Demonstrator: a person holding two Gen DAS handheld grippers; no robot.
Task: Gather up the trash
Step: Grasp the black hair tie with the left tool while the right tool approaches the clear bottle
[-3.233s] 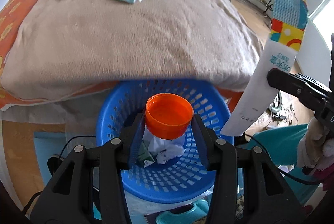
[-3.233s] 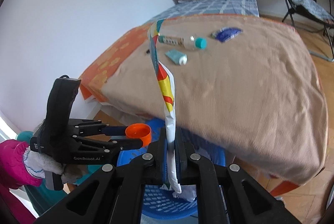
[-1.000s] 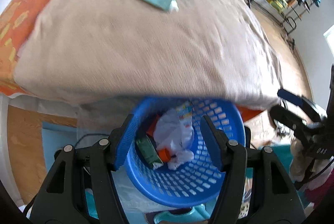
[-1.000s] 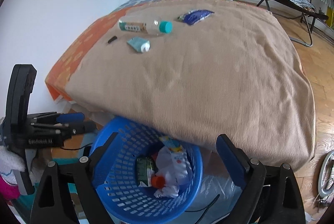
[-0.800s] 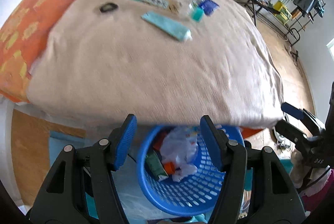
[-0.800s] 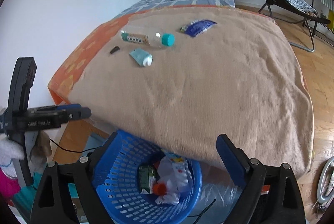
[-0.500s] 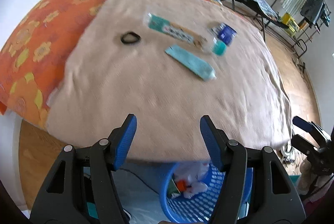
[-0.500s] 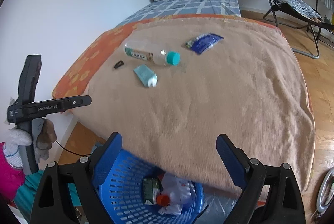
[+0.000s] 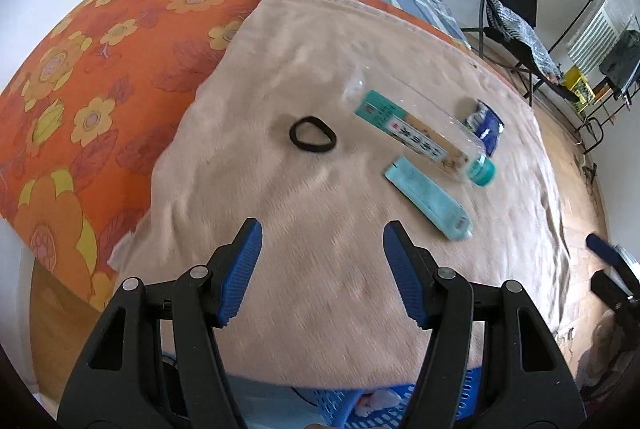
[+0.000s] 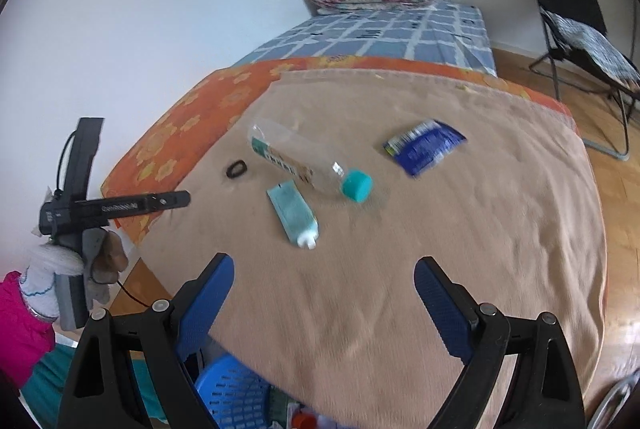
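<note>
Left wrist view was recorded with motion blur over the near edge of the beige blanket. The left gripper was seen with its blue pads spread and nothing between them. Beyond it, on the blanket, a black hair tie, a clear plastic bottle with a teal cap, and a pale blue tube were noted. A blue wrapper was partly hidden behind the bottle's cap end. The tube lay just beside the bottle; whether they touched could not be told. The blue basket was almost wholly covered by the blanket's overhang, only a strip of rim and a scrap of white trash being visible. At the right edge, one blue fingertip and part of the black frame of the right gripper were cut off by the frame.

Right wrist view showed the right gripper's jaws spread wide and empty, above the blanket's near edge. The left gripper was seen side-on at the left, held by a gloved hand; a pink sleeve was cropped. The basket's contents were mostly hidden here too. Label print on the bottle was too blurred to be read.
</note>
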